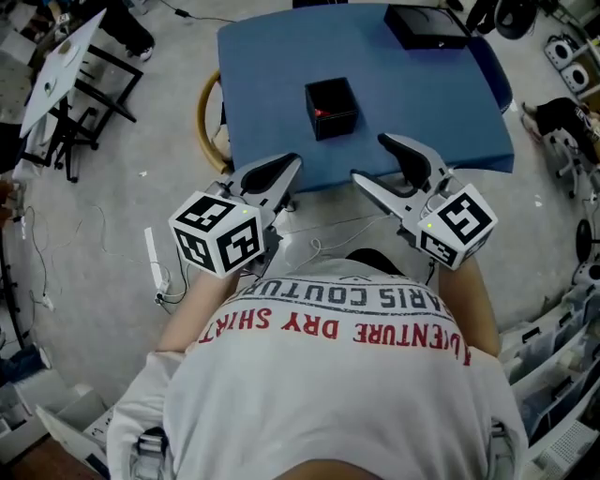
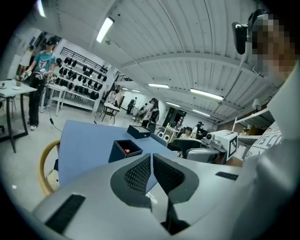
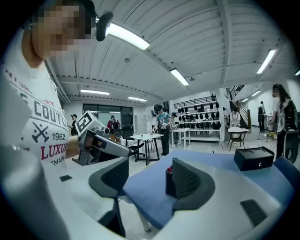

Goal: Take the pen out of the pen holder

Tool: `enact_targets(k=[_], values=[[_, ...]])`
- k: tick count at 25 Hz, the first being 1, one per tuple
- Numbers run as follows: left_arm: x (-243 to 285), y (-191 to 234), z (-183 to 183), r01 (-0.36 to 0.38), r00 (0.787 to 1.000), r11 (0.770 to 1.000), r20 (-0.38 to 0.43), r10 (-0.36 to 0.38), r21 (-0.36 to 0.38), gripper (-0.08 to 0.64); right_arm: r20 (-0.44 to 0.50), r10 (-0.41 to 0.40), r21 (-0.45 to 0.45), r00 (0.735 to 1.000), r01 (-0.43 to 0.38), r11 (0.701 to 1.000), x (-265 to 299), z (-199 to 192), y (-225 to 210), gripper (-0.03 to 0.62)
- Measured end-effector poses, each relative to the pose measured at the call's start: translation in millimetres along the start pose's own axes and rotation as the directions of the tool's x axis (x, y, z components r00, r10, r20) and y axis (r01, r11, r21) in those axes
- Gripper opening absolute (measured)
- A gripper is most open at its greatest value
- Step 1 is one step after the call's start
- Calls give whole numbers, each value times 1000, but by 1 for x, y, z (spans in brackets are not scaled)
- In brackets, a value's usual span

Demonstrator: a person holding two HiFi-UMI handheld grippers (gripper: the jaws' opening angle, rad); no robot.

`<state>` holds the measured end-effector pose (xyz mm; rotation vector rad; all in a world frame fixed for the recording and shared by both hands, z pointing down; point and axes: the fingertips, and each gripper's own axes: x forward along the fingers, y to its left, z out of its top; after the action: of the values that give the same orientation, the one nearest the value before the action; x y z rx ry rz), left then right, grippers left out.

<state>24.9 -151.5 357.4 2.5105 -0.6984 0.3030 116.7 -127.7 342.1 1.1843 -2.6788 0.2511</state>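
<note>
Left gripper (image 1: 289, 164): jaws pressed nearly together, nothing between. Right gripper (image 1: 370, 159): jaws wide apart, empty. Both hang at near edge of blue table (image 1: 272, 84). White shirt (image 1: 347, 394) below them, red words "DRY SHIRT", grey "COUTURE". Black pen holder (image 1: 330, 108) stands in table middle, bare blue all round. Pen (image 1: 322, 113), red tip, inside holder. Black box (image 1: 427, 25) at far edge.
</note>
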Motion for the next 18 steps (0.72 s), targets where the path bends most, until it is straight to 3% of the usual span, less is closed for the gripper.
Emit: enact_targets(k=[9, 18], values=[[-3, 19, -10, -68, 998, 997, 4, 68, -41, 38, -79, 44, -41, 996, -48, 998, 40, -12, -11, 275], [13, 41, 4, -113, 994, 991, -6, 112, -74, 38, -134, 75, -68, 988, -85, 994, 82, -19, -39, 275]])
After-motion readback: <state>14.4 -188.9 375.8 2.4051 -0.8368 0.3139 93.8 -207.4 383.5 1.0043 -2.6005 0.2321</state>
